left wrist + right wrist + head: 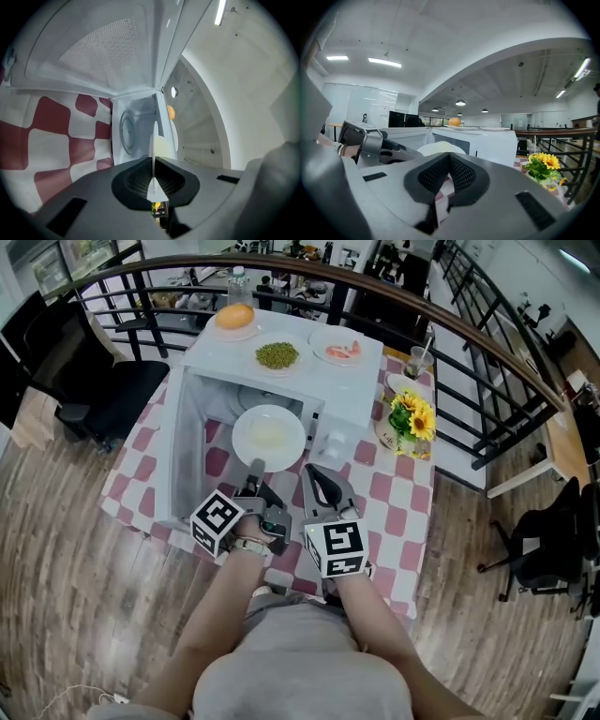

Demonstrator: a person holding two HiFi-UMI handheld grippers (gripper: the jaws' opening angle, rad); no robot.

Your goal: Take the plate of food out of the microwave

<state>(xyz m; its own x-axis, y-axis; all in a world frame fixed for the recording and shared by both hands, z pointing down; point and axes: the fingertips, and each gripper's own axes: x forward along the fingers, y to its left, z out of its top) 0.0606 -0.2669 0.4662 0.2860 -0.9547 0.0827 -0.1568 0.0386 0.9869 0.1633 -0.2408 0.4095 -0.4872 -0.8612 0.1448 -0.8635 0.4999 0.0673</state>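
Left claw: pads pressed onto the thin rim of the plate, seen edge-on. One-point pinch, nothing under the far side.

Right claw: jaws together, nothing in them, just beside the left over the checked surface.

Plate sits mostly out in front of the microwave cavity, with the open door at its left.

Risks, as I judge them:
- The rim could slip in the pads and the plate droop, spilling the pale food.
- A swing left could clip the door.

View differences:
- The left gripper view alone shows the pinch and the turntable inside.
- The head view alone shows the plate's face and the three dishes on the microwave's top.
- The right gripper view shows the flowers from the side.
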